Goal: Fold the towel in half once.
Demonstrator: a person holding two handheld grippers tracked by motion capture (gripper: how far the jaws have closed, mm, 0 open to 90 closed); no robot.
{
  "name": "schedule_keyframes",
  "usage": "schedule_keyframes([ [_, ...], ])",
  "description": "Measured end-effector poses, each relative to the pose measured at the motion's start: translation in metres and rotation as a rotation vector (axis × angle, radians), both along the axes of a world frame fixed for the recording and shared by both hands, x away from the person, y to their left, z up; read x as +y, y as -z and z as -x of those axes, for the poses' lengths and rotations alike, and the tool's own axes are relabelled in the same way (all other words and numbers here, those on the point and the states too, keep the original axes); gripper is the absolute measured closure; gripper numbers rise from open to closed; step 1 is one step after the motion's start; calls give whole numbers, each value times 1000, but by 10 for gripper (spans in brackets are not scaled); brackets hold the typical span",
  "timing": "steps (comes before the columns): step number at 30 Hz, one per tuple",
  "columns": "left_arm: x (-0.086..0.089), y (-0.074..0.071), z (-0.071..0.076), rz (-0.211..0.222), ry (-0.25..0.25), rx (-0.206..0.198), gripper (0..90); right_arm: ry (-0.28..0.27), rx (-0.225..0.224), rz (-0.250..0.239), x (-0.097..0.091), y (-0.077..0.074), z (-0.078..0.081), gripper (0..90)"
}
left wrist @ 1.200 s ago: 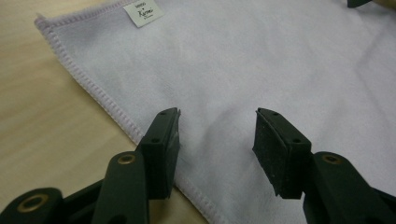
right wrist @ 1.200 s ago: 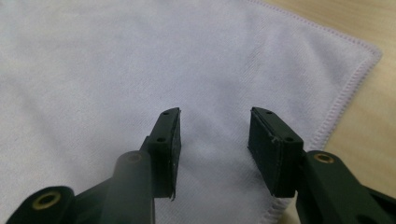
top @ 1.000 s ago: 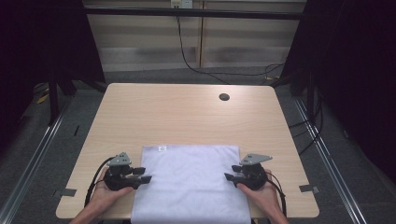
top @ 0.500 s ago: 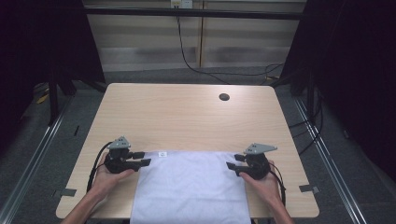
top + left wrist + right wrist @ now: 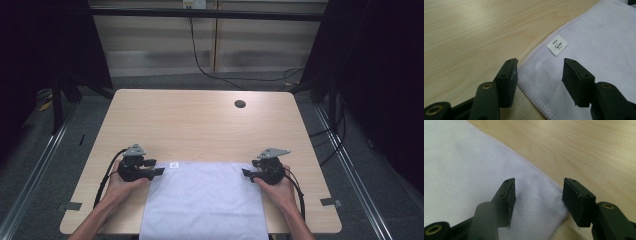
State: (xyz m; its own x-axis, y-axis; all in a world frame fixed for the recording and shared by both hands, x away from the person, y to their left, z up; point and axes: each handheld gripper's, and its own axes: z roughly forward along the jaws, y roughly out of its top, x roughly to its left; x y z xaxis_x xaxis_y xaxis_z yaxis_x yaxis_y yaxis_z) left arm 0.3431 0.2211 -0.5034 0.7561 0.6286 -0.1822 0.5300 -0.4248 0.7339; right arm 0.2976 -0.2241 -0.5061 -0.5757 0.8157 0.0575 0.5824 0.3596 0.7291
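A pale lavender cloth (image 5: pixel 205 200) lies flat on the wooden table (image 5: pixel 200 125), and its near end hangs over the front edge. A small white label (image 5: pixel 173 164) sits by its far left corner. My left gripper (image 5: pixel 159 171) is at that corner. In the left gripper view the left gripper (image 5: pixel 539 77) stands open, its jaws just widened, with the cloth (image 5: pixel 599 45) and label (image 5: pixel 557 45) flat beneath them. My right gripper (image 5: pixel 246 173) is at the far right corner. The right gripper (image 5: pixel 537 200) is open too, jaws just widened over the cloth's corner (image 5: pixel 461 170), pads not pressing it.
A dark round hole (image 5: pixel 240 104) sits near the table's far edge, right of centre. Bare wood stretches beyond the cloth. Black cables trail from both grippers, and dark floor with metal rails flanks the table.
Both grippers have moved away from the person, from the cloth's sides to its far corners. The cloth's far edge has shifted slightly toward the person. Both pairs of jaws stand wider.
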Motion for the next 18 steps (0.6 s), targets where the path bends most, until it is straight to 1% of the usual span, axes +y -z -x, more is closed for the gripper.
schedule_keyframes([
  [1, -1, 1, 1, -1, 0, -8, 441, 5, -12, 23, 3, 1, 2, 446],
  [2, -1, 1, 3, -5, 1, -16, 439, 8, -11, 26, 4, 0, 3, 449],
  [3, -2, 2, 5, -12, 6, -30, 440, 8, -6, 26, 5, 0, 4, 472],
  [4, -3, 2, 8, -11, 13, -36, 440, 3, -3, 24, 5, 0, 5, 498],
  [6, -5, 2, 15, -17, 42, -43, 458, -10, -6, 18, 5, -1, 7, 594],
  [7, -6, 2, 18, -23, 54, -45, 502, -20, -6, 17, 5, -1, 8, 649],
  [8, -7, 1, 21, -28, 58, -49, 543, -30, -10, 14, 6, -1, 8, 685],
  [9, -8, 1, 23, -32, 66, -54, 575, -33, -4, 12, 6, -1, 9, 727],
  [10, -9, 1, 25, -35, 68, -55, 707, -35, 13, -9, 7, -2, 10, 806],
  [11, -9, 1, 24, -26, 65, -49, 752, -41, 19, -27, 7, -1, 10, 825],
  [12, -8, 1, 23, -19, 64, -33, 752, -41, 19, -27, 7, -1, 10, 825],
  [13, -6, 1, 21, -10, 63, -21, 782, -44, 33, -43, 7, -1, 9, 845],
  [15, -3, 1, 15, 39, 61, 19, 811, -53, 37, -59, 7, -2, 9, 850],
  [16, -1, 1, 13, 51, 54, 20, 845, -52, 34, -76, 6, -4, 8, 854],
  [17, 1, 0, 10, 72, 44, 27, 847, -44, 14, -123, 3, -11, 7, 856],
  [18, 3, -3, 8, 89, 35, 27, 847, -44, 14, -123, 3, -11, 7, 856],
])
